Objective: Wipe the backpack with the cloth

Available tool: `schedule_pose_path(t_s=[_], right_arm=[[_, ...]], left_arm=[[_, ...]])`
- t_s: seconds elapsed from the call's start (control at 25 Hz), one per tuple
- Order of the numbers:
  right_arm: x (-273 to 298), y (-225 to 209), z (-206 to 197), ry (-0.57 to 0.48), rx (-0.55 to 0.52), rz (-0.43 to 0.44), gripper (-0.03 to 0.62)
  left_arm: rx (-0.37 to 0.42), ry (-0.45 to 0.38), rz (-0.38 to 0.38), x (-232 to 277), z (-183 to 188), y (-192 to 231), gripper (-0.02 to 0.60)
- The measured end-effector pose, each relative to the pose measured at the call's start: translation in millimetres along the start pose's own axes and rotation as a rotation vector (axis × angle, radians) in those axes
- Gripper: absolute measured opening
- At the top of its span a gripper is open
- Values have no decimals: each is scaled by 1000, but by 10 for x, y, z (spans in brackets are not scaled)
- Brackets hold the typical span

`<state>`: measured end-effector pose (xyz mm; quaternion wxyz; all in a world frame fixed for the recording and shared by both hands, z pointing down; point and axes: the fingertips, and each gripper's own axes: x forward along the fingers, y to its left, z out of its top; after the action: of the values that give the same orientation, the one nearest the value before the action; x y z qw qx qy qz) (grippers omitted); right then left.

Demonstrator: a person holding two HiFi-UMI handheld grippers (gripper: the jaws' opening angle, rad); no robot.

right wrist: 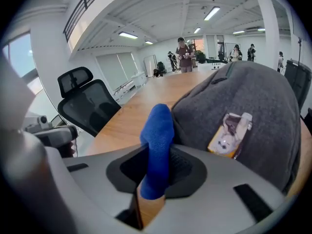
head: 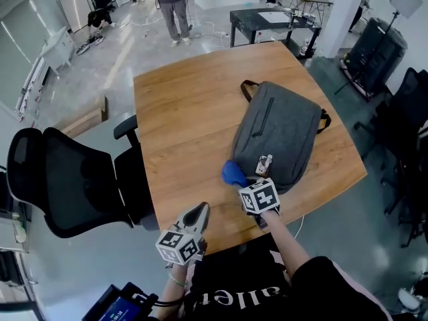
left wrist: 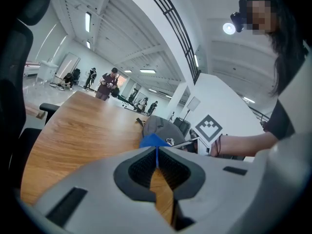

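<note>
A grey backpack [head: 277,136] lies flat on the wooden table [head: 180,112], with a small tag [head: 263,164] on its near end. My right gripper [head: 242,179] is shut on a blue cloth [head: 234,174] at the backpack's near left edge. In the right gripper view the cloth [right wrist: 157,130] stands up out of the gripper [right wrist: 157,152], against the backpack [right wrist: 253,106] beside the tag [right wrist: 229,133]. My left gripper [head: 200,210] hovers over the table's near edge, apart from the backpack. It is shut [left wrist: 156,155] on nothing, with the cloth [left wrist: 153,140] and backpack [left wrist: 163,128] beyond it.
A black office chair [head: 60,186] stands close to the table's left side. Dark chairs [head: 408,132] and equipment crowd the right. A black table [head: 267,22] and several people stand further back in the room.
</note>
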<state>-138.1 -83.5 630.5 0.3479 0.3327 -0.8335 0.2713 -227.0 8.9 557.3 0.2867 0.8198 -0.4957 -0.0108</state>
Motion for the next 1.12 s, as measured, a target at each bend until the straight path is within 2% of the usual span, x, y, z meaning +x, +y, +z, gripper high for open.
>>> schedule_pose_path(t_s=[0.36,0.56,0.68,0.84,1.12], right_arm=[[-551,-298,-635,52,12,-52,86],[-798,-510,-926,74,70,-95,86],[-884,-517,-973,99,38,-90,86],[-982,-345,-656,89,-132,-4,86],[-721,153,392,104,-594,172,86]], left_arm=[[8,19,-45,123,-8,-115,2],[16,29,-70,204,22,-196,2],[17,36,-75,213,9,-208,2],[16,29,-78,243,9,-238,2],[-1,8,-61,296,46,-249,2]])
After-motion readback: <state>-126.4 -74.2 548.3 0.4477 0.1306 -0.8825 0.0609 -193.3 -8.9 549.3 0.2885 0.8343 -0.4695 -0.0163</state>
